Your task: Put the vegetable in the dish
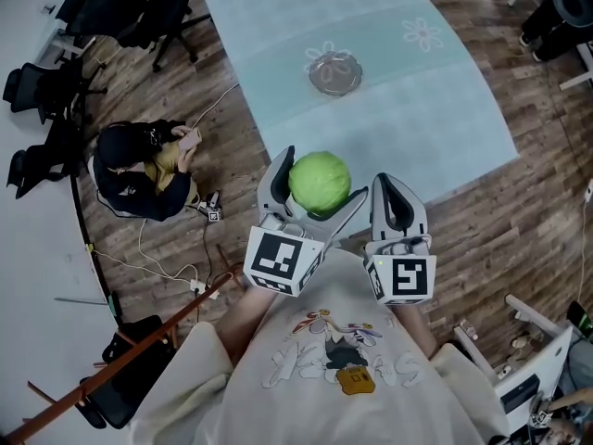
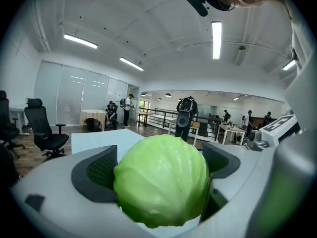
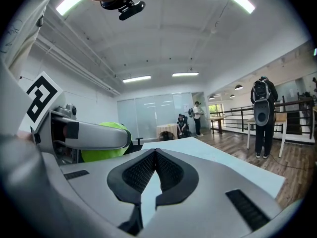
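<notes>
A round green cabbage [image 1: 320, 182] is clamped between the jaws of my left gripper [image 1: 313, 189], held in the air short of the table's near edge. In the left gripper view the cabbage [image 2: 162, 179] fills the space between both dark pads. My right gripper [image 1: 397, 197] sits just to the right of it, jaws shut with nothing between them; in the right gripper view its pads [image 3: 156, 170] meet at the tips, and the cabbage [image 3: 103, 143] shows behind the left gripper's finger. A small glass dish [image 1: 334, 72] rests on the pale blue table [image 1: 445, 109], far from both grippers.
A person [image 1: 144, 170] sits on the wooden floor at the left, beside cables. Black office chairs [image 1: 130, 12] stand at the upper left. People [image 2: 185, 114] stand in the room beyond the table. A white rack [image 1: 533, 378] is at the lower right.
</notes>
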`<state>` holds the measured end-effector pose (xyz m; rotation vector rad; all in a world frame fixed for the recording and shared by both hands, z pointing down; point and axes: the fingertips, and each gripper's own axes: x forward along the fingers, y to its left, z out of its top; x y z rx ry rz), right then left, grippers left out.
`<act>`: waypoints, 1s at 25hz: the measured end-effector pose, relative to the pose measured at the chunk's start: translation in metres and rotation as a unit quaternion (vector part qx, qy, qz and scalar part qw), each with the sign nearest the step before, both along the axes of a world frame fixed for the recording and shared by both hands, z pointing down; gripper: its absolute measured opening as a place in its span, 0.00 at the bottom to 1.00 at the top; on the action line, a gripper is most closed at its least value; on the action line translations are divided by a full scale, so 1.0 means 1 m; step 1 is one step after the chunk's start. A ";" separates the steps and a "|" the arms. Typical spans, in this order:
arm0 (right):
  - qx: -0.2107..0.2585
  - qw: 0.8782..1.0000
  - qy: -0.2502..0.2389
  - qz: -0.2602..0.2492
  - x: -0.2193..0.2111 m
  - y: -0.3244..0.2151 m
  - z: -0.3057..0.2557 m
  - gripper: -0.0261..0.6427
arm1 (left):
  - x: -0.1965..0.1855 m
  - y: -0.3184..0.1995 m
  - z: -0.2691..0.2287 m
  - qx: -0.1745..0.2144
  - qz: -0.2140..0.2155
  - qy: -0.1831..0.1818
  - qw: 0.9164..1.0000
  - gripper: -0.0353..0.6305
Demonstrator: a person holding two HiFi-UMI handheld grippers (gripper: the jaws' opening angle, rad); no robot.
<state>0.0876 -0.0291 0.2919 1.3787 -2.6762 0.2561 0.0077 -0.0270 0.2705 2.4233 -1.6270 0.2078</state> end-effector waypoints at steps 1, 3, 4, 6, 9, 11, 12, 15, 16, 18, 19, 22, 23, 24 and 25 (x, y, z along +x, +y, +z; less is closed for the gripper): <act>0.000 1.000 0.002 -0.003 -0.002 -0.003 0.000 0.07 | -0.002 -0.004 0.000 0.000 -0.001 0.000 1.000 0.87; 0.000 1.000 0.007 -0.009 -0.005 -0.011 -0.001 0.07 | -0.006 -0.013 0.001 -0.001 -0.001 0.001 1.000 0.87; 0.001 1.000 0.009 -0.010 -0.007 -0.014 -0.002 0.07 | -0.008 -0.017 0.003 -0.003 -0.001 0.002 1.000 0.87; 0.003 1.000 0.013 -0.011 -0.009 -0.020 -0.002 0.07 | -0.012 -0.024 0.005 -0.005 0.000 0.003 1.000 0.87; 0.001 1.000 0.018 -0.010 -0.013 -0.034 0.001 0.07 | -0.016 -0.038 0.010 -0.008 0.001 0.004 1.000 0.87; -0.002 1.000 0.020 -0.007 -0.014 -0.044 0.005 0.07 | -0.018 -0.048 0.015 -0.011 0.004 0.004 1.000 0.87; -0.003 1.000 0.022 -0.005 -0.015 -0.050 0.007 0.07 | -0.019 -0.053 0.017 -0.013 0.005 0.005 1.000 0.87; -0.007 1.000 0.024 -0.004 -0.019 -0.066 0.013 0.07 | -0.025 -0.069 0.026 -0.019 0.007 0.005 1.000 0.87; -0.008 1.000 0.024 -0.005 -0.021 -0.072 0.016 0.07 | -0.027 -0.075 0.029 -0.020 0.007 0.004 1.000 0.87; -0.011 1.000 0.026 -0.006 -0.025 -0.082 0.022 0.07 | -0.029 -0.086 0.036 -0.022 0.009 0.002 1.000 0.87; -0.014 1.000 0.027 -0.006 -0.027 -0.086 0.026 0.07 | -0.030 -0.090 0.039 -0.023 0.013 0.000 1.000 0.87; -0.020 0.999 0.032 -0.002 -0.033 -0.097 0.034 0.07 | -0.035 -0.103 0.044 -0.023 0.021 -0.002 1.000 0.87; -0.021 0.999 0.034 0.000 -0.035 -0.102 0.036 0.07 | -0.037 -0.108 0.045 -0.023 0.021 -0.001 1.000 0.87; -0.022 0.999 0.034 0.003 -0.036 -0.106 0.038 0.07 | -0.040 -0.113 0.046 -0.023 0.021 0.000 1.000 0.87; -0.024 0.999 0.035 0.005 -0.038 -0.111 0.040 0.07 | -0.042 -0.118 0.047 -0.023 0.021 0.000 1.000 0.87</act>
